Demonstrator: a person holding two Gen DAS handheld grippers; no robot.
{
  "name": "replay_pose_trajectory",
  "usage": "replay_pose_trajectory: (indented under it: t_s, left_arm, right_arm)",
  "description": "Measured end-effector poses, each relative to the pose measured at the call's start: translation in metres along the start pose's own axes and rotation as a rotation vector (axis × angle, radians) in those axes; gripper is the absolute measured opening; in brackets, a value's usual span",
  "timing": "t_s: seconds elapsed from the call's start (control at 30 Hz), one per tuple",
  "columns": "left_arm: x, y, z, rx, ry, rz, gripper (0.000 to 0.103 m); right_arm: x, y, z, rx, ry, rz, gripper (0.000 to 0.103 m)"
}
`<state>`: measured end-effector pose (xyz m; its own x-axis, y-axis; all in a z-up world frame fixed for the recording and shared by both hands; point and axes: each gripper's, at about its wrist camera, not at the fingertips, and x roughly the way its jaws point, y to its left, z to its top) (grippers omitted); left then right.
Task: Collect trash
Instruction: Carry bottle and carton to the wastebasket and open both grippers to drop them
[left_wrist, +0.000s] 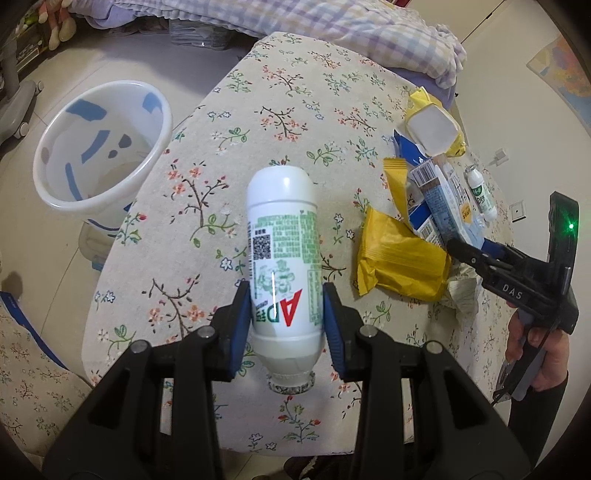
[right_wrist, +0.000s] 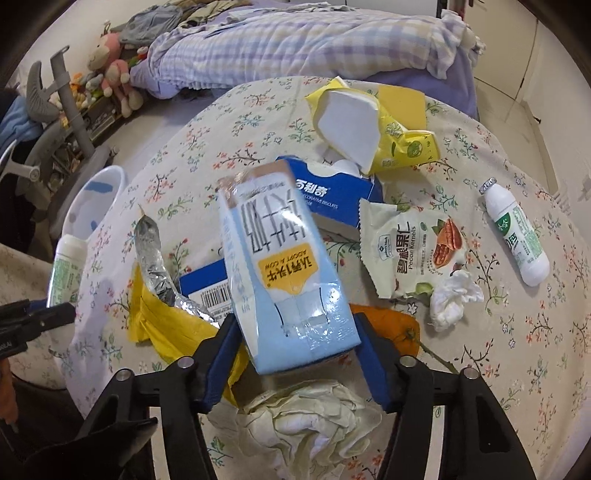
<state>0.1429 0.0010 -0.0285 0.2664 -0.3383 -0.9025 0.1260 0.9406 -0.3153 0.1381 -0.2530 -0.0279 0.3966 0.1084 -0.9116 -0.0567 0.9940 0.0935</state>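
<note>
Only rightward, pecan packet (right_wrist: 413, 251); left hand-held gripper (left_wrist: 286, 314) clamping bottle (left_wrist: 282, 258), right hand-held gripper (right_wrist: 295, 354) clamping carton (right_wrist: 280, 266)

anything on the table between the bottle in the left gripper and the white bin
Nothing visible. The left gripper holds the white bottle, and the stretch of floral tablecloth between it and the white bin off the table's left edge is bare. The wrappers and cartons lie on the opposite side.
</note>
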Motion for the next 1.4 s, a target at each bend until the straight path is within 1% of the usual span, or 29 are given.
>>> replay_pose_trajectory:
  t_s: [0.27, 0.43, 0.57, 0.67, 0.77, 0.83, 0.97, 1.13, 1.23, 1.4]
  left_arm:
    - [-0.008, 0.006, -0.001, -0.017, -0.021, -0.010, 0.039]
    - [-0.016, 0.010, -0.001, -0.025, -0.044, -0.018, 0.039]
    - [-0.028, 0.018, 0.002, -0.023, -0.079, -0.015, 0.039]
    - [-0.038, 0.031, 0.007, -0.048, -0.105, -0.012, 0.039]
    - [-0.047, 0.045, 0.013, -0.076, -0.124, 0.008, 0.039]
    - [-0.053, 0.056, 0.018, -0.101, -0.133, 0.009, 0.039]
    - [-0.064, 0.082, 0.028, -0.149, -0.165, 0.017, 0.039]
    - [-0.067, 0.117, 0.031, -0.196, -0.202, 0.066, 0.039]
    - [-0.062, 0.143, 0.031, -0.233, -0.183, 0.077, 0.039]
    - [-0.065, 0.171, 0.031, -0.252, -0.190, 0.110, 0.039]
  right_arm:
    - [-0.015, 0.005, -0.004, -0.004, -0.030, -0.010, 0.060]
    - [-0.033, 0.006, -0.004, 0.019, -0.066, -0.011, 0.060]
    - [-0.049, 0.008, -0.001, 0.038, -0.102, 0.005, 0.060]
    - [-0.058, 0.018, 0.004, 0.036, -0.122, 0.038, 0.060]
    - [-0.060, 0.035, 0.012, 0.018, -0.133, 0.067, 0.060]
    - [-0.058, 0.052, 0.018, -0.003, -0.134, 0.081, 0.060]
    - [-0.043, 0.091, 0.033, -0.052, -0.119, 0.115, 0.060]
    - [-0.011, 0.153, 0.047, -0.136, -0.069, 0.156, 0.060]
    - [0.011, 0.191, 0.053, -0.184, -0.034, 0.165, 0.060]
    - [0.048, 0.231, 0.065, -0.220, 0.013, 0.180, 0.060]
